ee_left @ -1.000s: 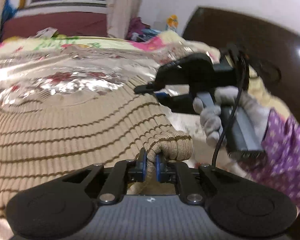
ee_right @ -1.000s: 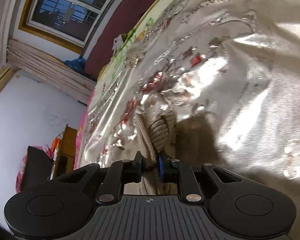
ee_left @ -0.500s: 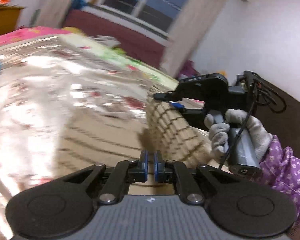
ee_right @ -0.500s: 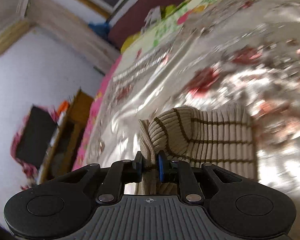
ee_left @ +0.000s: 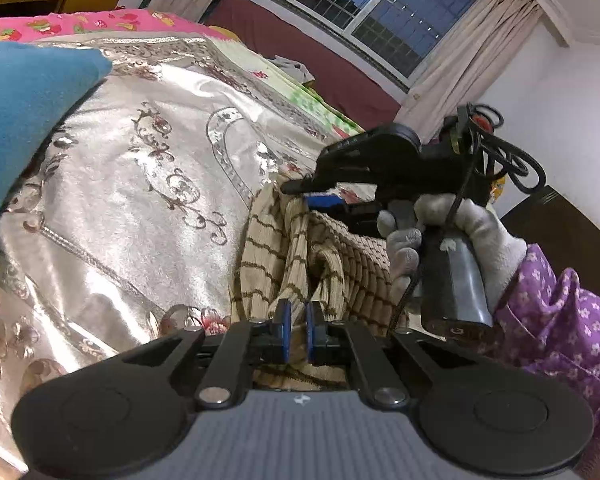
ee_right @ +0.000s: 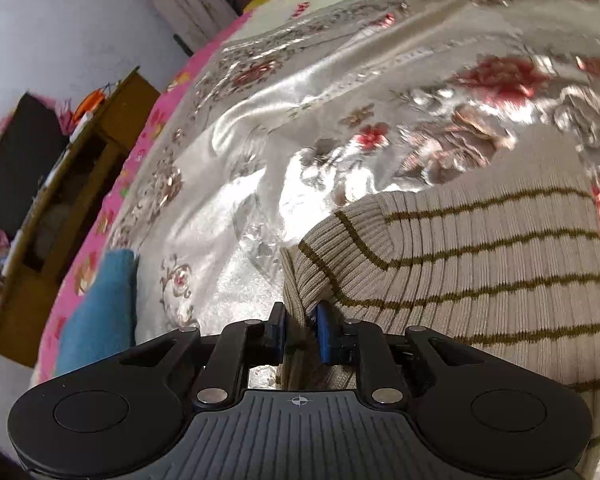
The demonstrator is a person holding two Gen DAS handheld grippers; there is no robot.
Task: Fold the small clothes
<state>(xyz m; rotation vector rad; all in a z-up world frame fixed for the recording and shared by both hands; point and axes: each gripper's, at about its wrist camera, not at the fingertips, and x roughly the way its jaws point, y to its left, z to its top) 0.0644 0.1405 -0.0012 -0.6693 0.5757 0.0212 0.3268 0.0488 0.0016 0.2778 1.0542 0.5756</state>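
A beige ribbed knit garment with thin brown stripes (ee_left: 296, 248) hangs bunched between my two grippers above a shiny floral bedspread (ee_left: 148, 184). My left gripper (ee_left: 296, 326) is shut on a fold of its edge. My right gripper (ee_left: 320, 198), held by a white-gloved hand, is shut on another part of the garment higher up. In the right wrist view the right gripper (ee_right: 300, 326) pinches the garment's edge (ee_right: 460, 264), and the rest spreads out to the right over the bedspread (ee_right: 300, 92).
A folded blue cloth (ee_left: 24, 112) lies on the bed at the left; it also shows in the right wrist view (ee_right: 96, 312). A wooden cabinet (ee_right: 72, 184) stands beside the bed. A window with curtains (ee_left: 388, 12) and a dark headboard (ee_left: 572, 236) are behind.
Both grippers have lifted and swung with the garment still held. The garment went from lying spread on the bed to hanging bunched between them.
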